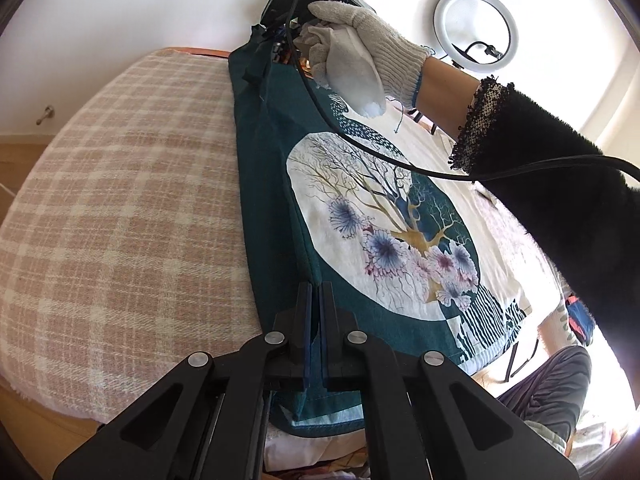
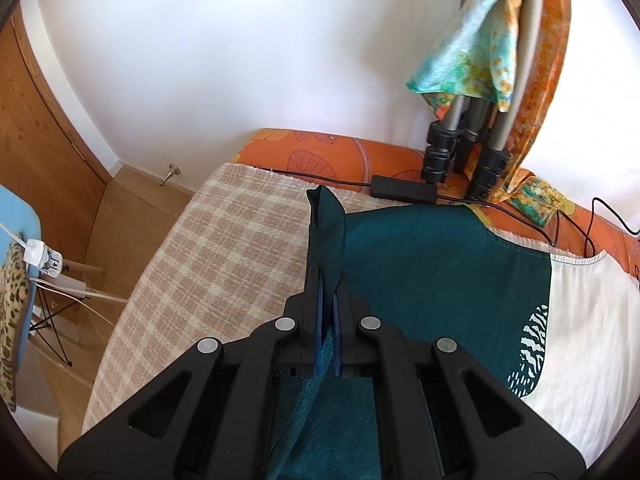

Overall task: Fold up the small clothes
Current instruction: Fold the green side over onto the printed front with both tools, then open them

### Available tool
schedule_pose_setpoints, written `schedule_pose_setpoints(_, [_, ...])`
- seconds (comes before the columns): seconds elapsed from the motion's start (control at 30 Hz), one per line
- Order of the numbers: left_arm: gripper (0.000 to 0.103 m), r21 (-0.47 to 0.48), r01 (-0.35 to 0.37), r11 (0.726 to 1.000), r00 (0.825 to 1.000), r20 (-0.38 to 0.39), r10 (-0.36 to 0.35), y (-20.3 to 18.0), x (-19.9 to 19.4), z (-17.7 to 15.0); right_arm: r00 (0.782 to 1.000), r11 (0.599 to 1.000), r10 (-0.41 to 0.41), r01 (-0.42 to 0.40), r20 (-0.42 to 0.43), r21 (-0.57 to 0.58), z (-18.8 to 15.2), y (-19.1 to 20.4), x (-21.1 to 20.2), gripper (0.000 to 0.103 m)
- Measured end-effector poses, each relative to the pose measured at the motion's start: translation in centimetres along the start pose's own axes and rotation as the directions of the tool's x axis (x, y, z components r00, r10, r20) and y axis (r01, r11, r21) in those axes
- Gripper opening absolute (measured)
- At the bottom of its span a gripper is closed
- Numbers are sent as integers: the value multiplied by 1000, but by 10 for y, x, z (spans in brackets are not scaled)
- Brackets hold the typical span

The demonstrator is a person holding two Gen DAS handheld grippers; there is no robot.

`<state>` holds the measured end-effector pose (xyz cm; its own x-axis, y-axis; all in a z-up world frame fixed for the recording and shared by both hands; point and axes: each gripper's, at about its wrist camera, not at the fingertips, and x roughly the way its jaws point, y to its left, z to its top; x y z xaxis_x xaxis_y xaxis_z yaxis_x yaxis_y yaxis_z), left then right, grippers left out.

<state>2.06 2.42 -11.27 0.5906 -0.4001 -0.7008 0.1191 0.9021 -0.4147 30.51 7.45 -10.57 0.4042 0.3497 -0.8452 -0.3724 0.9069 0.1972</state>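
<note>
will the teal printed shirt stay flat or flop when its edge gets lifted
Likely floppy: the teal shirt already bunches into a soft fold between the right gripper pads. Probably light too; the left gripper raises its edge with a thin pinch.

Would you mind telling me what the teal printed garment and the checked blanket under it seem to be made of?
The teal garment looks like a thin woven fabric, perhaps cotton or linen, matte: it creases sharply where pinched and its hem is stitched. The checked blanket looks like soft brushed wool or acrylic: its surface is fuzzy and its edge frayed.
</note>
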Motion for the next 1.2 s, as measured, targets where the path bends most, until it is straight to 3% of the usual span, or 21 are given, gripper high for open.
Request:
schedule_pose_setpoints(0.23, [1,58,40,998,997,-65,-36,-30,26,-5,1000,996,-18,20,-25,85,-14,-55,1,5])
schedule_pose_setpoints(0.5, [3,93,139,986,981,-152,-124,-52,41,-12,990,988,-118,125,-79,90,-21,-88,19,5])
schedule_pose_setpoints(0.6, [11,128,88,988,991,-114,-73,-49,26,-13,992,987,-78,91,-98,135,-22,-100,20,5])
schedule_pose_setpoints(0.63, [24,151,46,987,995,-90,-33,-48,20,-14,994,987,-53,67,-97,147,-23,-103,19,5])
schedule_pose_setpoints(0.67, [44,172,6,985,998,-68,6,-46,17,-17,995,987,-38,52,-98,152,-24,-106,19,10])
schedule_pose_setpoints(0.7, [49,178,-15,984,998,-50,24,-43,13,-20,994,987,-30,46,-101,155,-24,-107,18,16])
schedule_pose_setpoints(0.73, [49,177,-15,984,999,-43,23,-40,12,-22,994,986,-21,38,-104,160,-25,-108,18,36])
schedule_pose_setpoints(0.77, [49,181,-6,983,998,-53,16,-39,13,-24,995,986,-8,25,-101,167,-26,-109,16,55])
schedule_pose_setpoints(0.8, [49,191,-3,982,998,-60,14,-40,14,-26,996,985,4,11,-91,170,-27,-108,14,58])
schedule_pose_setpoints(1.03, [49,327,-125,937,990,-22,140,-58,31,-32,995,989,-5,20,-103,145,-28,-95,20,58])
schedule_pose_setpoints(1.1, [39,353,-144,925,987,-21,161,-60,37,-33,994,991,-15,29,-108,128,-30,-91,24,58])
schedule_pose_setpoints(1.17, [12,378,-154,913,983,-32,179,-60,43,-36,993,993,-25,38,-117,114,-32,-89,28,58])
schedule_pose_setpoints(1.2, [7,391,-159,907,982,-33,187,-60,46,-37,992,993,-34,47,-121,110,-33,-88,30,58])
